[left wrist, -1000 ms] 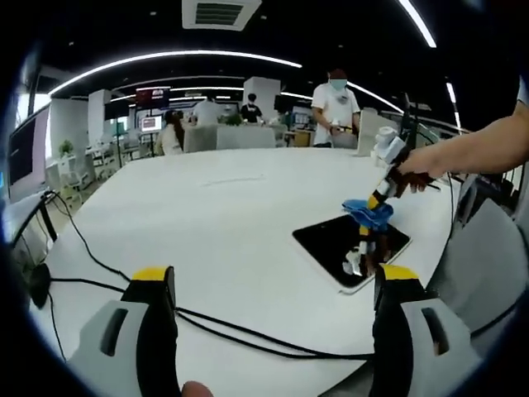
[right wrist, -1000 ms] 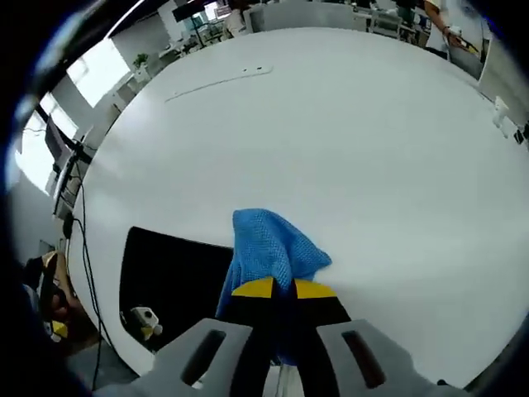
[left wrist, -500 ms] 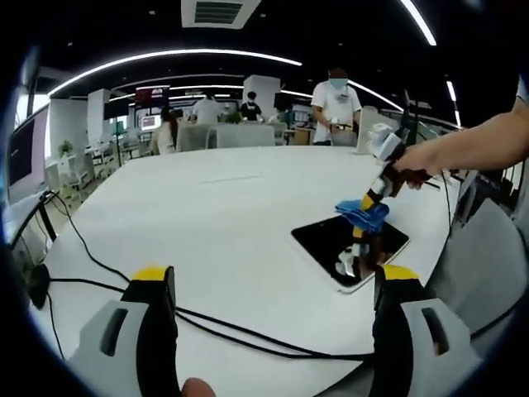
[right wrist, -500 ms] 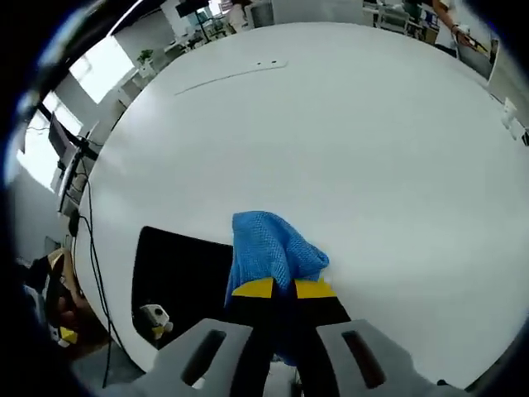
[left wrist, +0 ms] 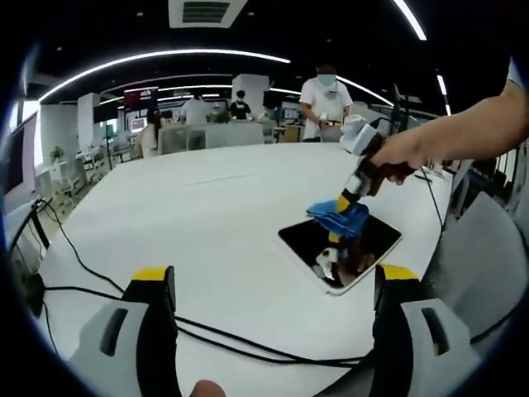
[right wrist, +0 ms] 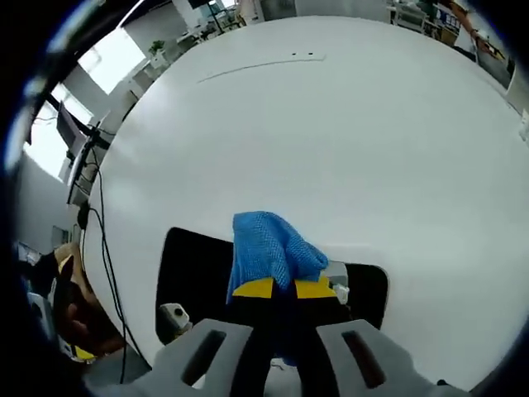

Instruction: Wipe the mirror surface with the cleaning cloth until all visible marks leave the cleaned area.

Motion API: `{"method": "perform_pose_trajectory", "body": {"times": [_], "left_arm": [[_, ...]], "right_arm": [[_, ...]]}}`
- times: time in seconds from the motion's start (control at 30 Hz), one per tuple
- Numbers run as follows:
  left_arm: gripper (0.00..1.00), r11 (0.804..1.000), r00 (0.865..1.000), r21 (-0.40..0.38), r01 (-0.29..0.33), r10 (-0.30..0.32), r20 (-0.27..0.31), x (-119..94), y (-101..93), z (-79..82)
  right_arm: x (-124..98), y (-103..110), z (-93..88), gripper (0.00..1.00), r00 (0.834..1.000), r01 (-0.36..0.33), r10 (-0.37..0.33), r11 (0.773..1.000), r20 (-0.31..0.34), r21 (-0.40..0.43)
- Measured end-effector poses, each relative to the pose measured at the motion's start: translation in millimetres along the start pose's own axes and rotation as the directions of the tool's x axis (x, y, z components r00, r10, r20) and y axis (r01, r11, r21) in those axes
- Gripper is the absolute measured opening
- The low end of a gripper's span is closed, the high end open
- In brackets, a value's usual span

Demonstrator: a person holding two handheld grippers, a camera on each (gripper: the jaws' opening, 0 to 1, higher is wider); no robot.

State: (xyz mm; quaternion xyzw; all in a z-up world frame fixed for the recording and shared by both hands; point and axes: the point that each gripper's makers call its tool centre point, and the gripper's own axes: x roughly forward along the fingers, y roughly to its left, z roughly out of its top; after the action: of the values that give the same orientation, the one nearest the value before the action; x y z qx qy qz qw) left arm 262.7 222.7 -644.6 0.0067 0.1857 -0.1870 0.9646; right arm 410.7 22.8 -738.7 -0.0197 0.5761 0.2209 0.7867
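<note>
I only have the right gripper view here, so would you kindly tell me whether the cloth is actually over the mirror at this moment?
Observer: Yes. In the left gripper view the blue cloth hangs from the right tongs at the mirror's far edge, its lower folds meeting the dark glass.
Operator: Thank you. Where are the left tongs, if I may ask?
Observer: The left tongs are open, held low over the white table, short of the mirror.
Operator: Is anything lying between them and the mirror?
Observer: A black cable runs across the table just ahead of those tongs.
</note>
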Motion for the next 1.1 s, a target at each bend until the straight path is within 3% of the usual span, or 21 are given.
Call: {"method": "perform_pose_trajectory", "body": {"times": [0.07,0.67,1.1], "left_arm": [[0.99,1.0,1.0,0.01,0.004,-0.004,-0.001,1,-3.1,-2.7],[0.99,0.999,0.999,-0.007,0.037,-0.037,-0.006,0,-23.9,-7.1],[0.99,0.997,0.998,-0.051,0.054,-0.053,0.019,5,-32.3,8.4]], "right_arm": [[4,12,1.4,0.01,0.999,-0.043,0.043,0.999,-0.007,0.027],[21,76,11.9,0.01,0.995,-0.1,0.099,0.995,-0.022,-0.016],[29,98,17.8,0.01,0.995,-0.094,0.093,0.993,-0.022,-0.077]]}}
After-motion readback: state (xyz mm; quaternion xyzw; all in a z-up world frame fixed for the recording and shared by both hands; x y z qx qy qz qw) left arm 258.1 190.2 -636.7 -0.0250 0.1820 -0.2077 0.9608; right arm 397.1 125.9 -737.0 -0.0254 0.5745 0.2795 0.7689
